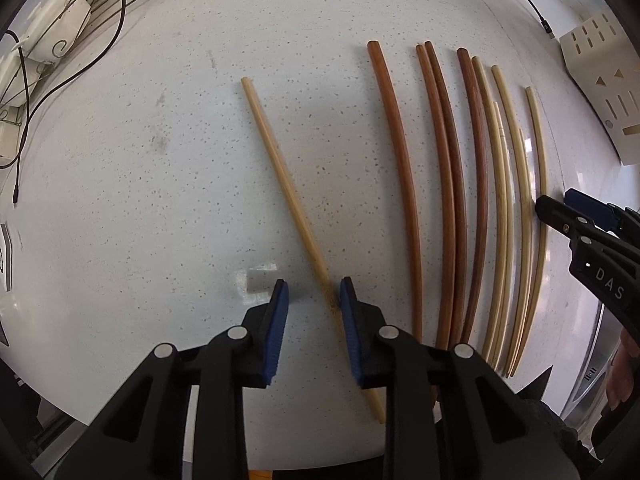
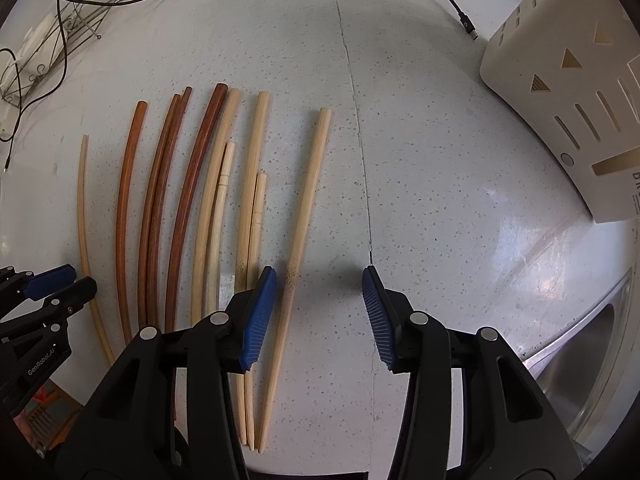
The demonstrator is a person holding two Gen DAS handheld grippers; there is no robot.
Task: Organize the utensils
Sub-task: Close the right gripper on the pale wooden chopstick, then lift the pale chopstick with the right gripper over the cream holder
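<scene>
A pale chopstick (image 1: 294,216) lies slanted on the speckled counter (image 1: 160,200), running from 11 o'clock down to 5 o'clock, apart from the others. The left gripper (image 1: 313,300) points down over its lower part; the stick passes between the blue fingers (image 1: 353,320), touching the right one, with a gap at the left one, so nothing is pinched. At 2 o'clock lies a row of dark chopsticks (image 1: 404,184) and pale chopsticks (image 1: 500,200). The right gripper (image 2: 319,292) hangs over the row's right end, fingers spread, one pale stick (image 2: 298,256) just inside its left finger. A cream holder (image 2: 568,92) stands at 2 o'clock; a wire rack (image 1: 60,32) and cables (image 1: 120,12) at 10 o'clock.
</scene>
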